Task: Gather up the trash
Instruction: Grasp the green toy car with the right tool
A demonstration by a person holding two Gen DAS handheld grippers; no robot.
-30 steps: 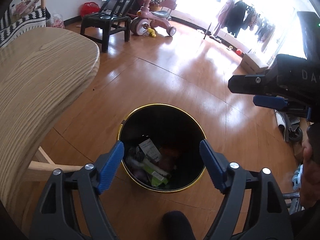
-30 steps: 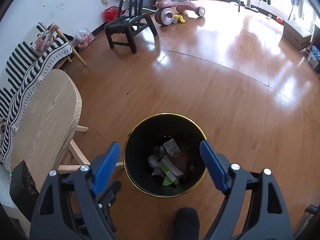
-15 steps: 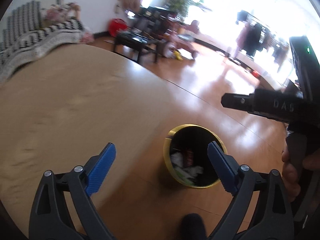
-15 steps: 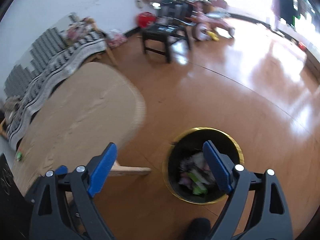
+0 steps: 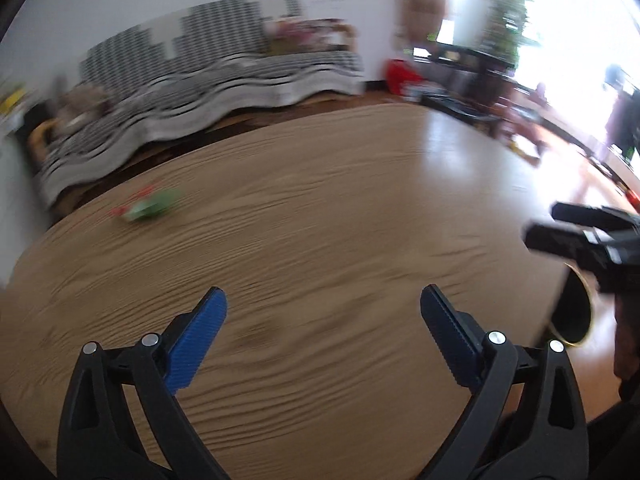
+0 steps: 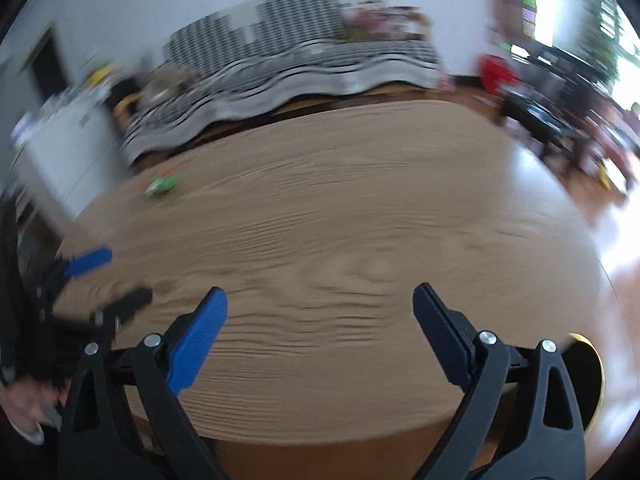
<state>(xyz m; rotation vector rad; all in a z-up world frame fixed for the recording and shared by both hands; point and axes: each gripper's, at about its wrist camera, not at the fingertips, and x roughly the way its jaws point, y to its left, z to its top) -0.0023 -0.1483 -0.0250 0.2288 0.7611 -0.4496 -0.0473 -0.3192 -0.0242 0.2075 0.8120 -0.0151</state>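
Observation:
A small green and red piece of trash (image 5: 150, 208) lies on the far left part of the round wooden table (image 5: 320, 208); the right wrist view shows that trash (image 6: 161, 185) too. My left gripper (image 5: 323, 314) hangs over the table's near part, its jaws opening wide with nothing between them. My right gripper (image 6: 320, 312) is over the table's near edge, jaws also opening and holding nothing. The black bin with a gold rim (image 5: 576, 312) stands on the floor past the table's right edge, and the bin (image 6: 584, 376) is partly hidden behind my right finger. Both views are blurred.
A sofa with a black-and-white striped cover (image 5: 192, 92) runs behind the table (image 6: 340, 208). A red item (image 6: 496, 72), dark furniture (image 6: 544, 116) and toys stand on the wooden floor at the right. A person's hand (image 6: 24, 400) holds the left gripper's body (image 6: 80, 292).
Both grippers have swung left from above the bin to over the table and opened wider. The bin has slid to the right edge of both views, and the trash on the table has come into sight.

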